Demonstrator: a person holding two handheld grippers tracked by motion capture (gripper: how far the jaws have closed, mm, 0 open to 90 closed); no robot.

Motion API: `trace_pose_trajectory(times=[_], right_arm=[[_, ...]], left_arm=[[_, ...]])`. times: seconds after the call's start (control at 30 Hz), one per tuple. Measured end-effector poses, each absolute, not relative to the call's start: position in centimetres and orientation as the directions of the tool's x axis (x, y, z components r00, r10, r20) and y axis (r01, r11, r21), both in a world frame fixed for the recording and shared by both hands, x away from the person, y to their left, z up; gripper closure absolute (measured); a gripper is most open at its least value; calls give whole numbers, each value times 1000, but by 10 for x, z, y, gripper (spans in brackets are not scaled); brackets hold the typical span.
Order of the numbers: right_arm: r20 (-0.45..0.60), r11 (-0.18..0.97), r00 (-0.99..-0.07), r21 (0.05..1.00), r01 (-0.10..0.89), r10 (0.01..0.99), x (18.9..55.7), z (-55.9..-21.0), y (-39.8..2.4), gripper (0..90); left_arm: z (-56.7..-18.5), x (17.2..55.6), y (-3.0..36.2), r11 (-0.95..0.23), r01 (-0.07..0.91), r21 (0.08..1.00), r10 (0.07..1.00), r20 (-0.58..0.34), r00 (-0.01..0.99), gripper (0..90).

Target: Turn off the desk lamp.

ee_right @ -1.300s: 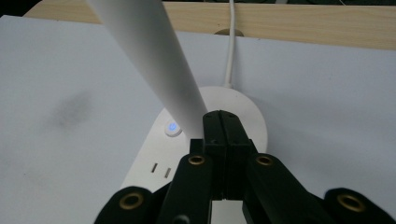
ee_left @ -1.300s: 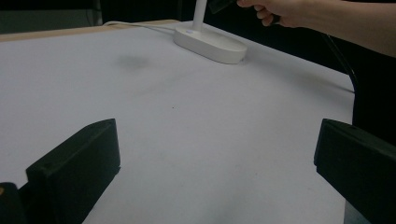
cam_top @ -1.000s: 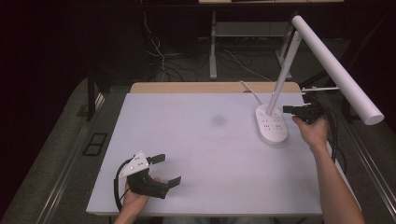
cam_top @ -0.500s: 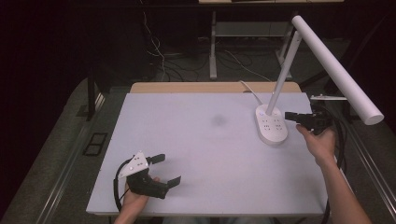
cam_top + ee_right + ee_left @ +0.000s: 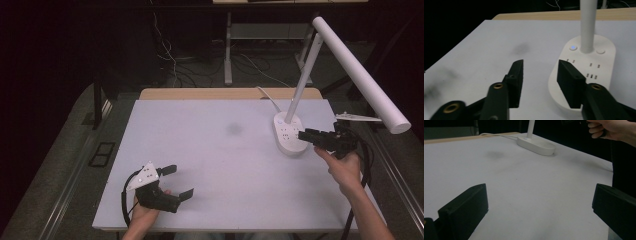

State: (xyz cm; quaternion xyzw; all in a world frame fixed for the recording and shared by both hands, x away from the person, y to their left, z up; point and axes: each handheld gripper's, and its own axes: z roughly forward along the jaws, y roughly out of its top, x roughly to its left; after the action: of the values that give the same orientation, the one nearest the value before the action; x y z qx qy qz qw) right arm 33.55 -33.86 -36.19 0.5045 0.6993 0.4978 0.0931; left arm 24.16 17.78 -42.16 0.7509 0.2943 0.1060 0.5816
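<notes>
Down at the near edge of the table (image 5: 220, 200) the left gripper (image 5: 174, 182) just sits with its jaws spread wide and nothing between them, so it's not part of the action. Farther out, the right gripper (image 5: 540, 72) is partly spread too, holding nothing, with its tips hanging over the near end of the lamp base (image 5: 584, 77). That lamp (image 5: 320, 85) stands just ahead of those fingers, the lit button (image 5: 573, 47) beyond the tips and a second button (image 5: 601, 51) across the pole. My guess is the reach is mostly done and the actual press or grab is what's left. Can't tell if the tips touch the base or float above it, and the lamp head is cut off in both gripper views.
</notes>
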Motion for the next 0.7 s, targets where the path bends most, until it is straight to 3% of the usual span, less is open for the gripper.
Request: trace_pose_trajectory(times=[0.13, 0.2, 0.27, 0.3, 0.7], right_arm=[[354, 15, -497, 803, 595, 792, 324, -362, -331, 326], [336, 39, -514, 808, 588, 789, 319, -363, -326, 157], [320, 54, -525, 814, 578, 789, 314, -364, -321, 110], [316, 70, -544, 815, 575, 778, 308, -365, -316, 9], [281, 160, -628, 819, 551, 726, 278, -383, -288, 6]], left_arm=[[-421, 241, 177, -150, 317, 937, 565, -182, 805, 0], [-421, 241, 177, -150, 317, 937, 565, -182, 805, 0], [-421, 241, 178, -149, 317, 937, 566, -182, 804, 0], [-421, 241, 178, -148, 317, 937, 566, -182, 804, 0], [-421, 241, 178, -153, 313, 937, 567, -176, 804, 0]])
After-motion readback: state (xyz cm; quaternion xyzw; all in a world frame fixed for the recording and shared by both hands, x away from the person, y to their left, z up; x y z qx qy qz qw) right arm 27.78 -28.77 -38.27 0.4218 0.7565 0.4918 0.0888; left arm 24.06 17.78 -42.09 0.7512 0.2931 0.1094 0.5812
